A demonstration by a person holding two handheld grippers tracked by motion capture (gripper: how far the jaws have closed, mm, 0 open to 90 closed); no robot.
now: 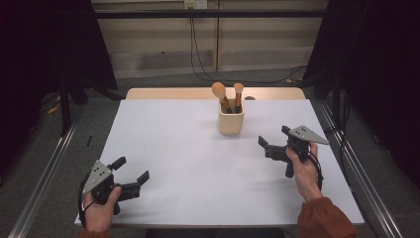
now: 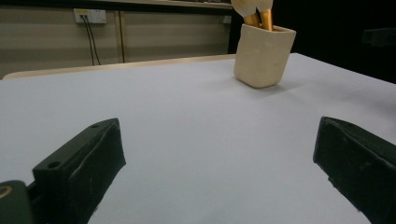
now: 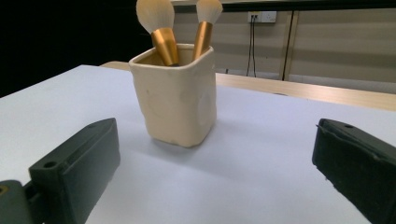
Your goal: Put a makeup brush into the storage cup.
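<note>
a cream cup (image 1: 231, 122) stood upright toward the far middle of the white table (image 1: 188, 168), two makeup brushes (image 1: 229, 96) leaning inside it, bristles up. the high view placed the left gripper (image 1: 132, 170) near the front left corner and the right gripper (image 1: 273, 139) near the cup's right side, each in a person's hand, jaws spread apart and holding nothing. the right gripper view brought the cup (image 3: 175, 100) up close between its parted jaws (gold ferrules plain on the brushes (image 3: 180, 28)). the left gripper view showed the cup (image 2: 263, 56) well off, bare tabletop between. wall sockets (image 1: 195, 4) and black cables (image 1: 198, 54) sat behind the table.
</note>
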